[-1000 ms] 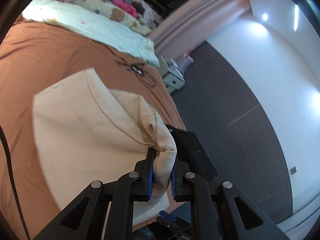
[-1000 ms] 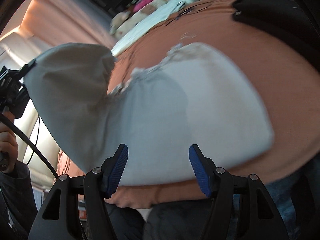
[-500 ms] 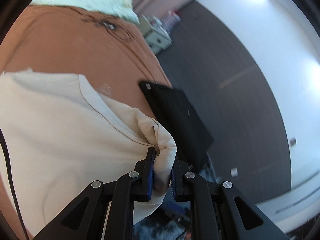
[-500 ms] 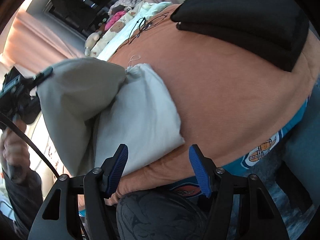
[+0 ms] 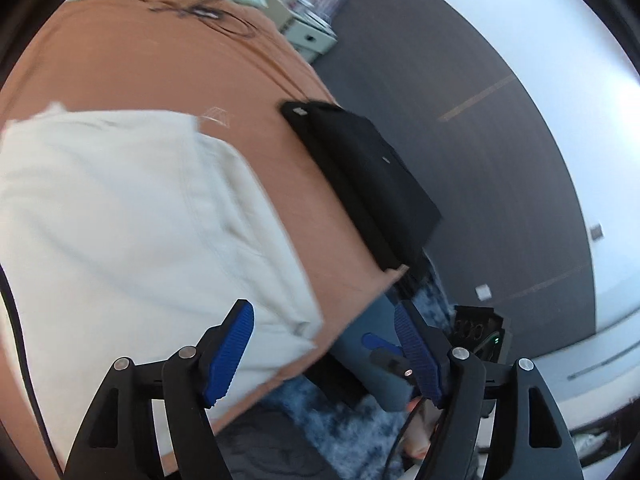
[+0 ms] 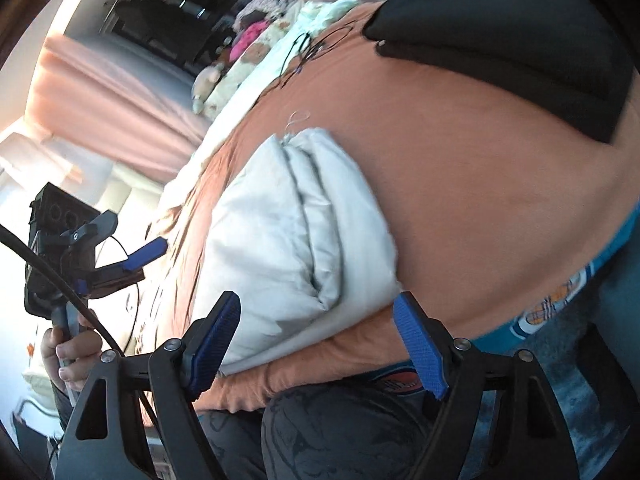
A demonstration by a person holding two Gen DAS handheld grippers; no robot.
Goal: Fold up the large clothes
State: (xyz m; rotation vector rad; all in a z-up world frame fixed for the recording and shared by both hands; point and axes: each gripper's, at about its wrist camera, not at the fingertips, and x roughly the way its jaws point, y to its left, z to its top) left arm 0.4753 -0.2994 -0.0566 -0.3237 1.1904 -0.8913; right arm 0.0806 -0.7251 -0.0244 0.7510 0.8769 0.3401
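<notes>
A cream garment (image 5: 120,220) lies folded flat in layers on the brown bedsheet (image 5: 152,68), near the bed's front edge; it also shows in the right wrist view (image 6: 296,240). My left gripper (image 5: 324,354) is open and empty, just in front of the garment's near corner. My right gripper (image 6: 316,340) is open and empty, hovering at the garment's near edge. The left gripper also appears in the right wrist view (image 6: 136,256), off to the left of the garment, held in a hand.
A folded black garment (image 5: 368,184) lies on the bed's right edge, also seen in the right wrist view (image 6: 500,40). A black cable (image 5: 224,24), pillows and soft toys (image 6: 248,48) lie at the far end. A blue shaggy rug (image 5: 344,432) covers the floor below.
My left gripper has opened and let go of the cream garment, which now lies flat and folded on the bed. Both grippers have drawn back toward the bed's front edge.
</notes>
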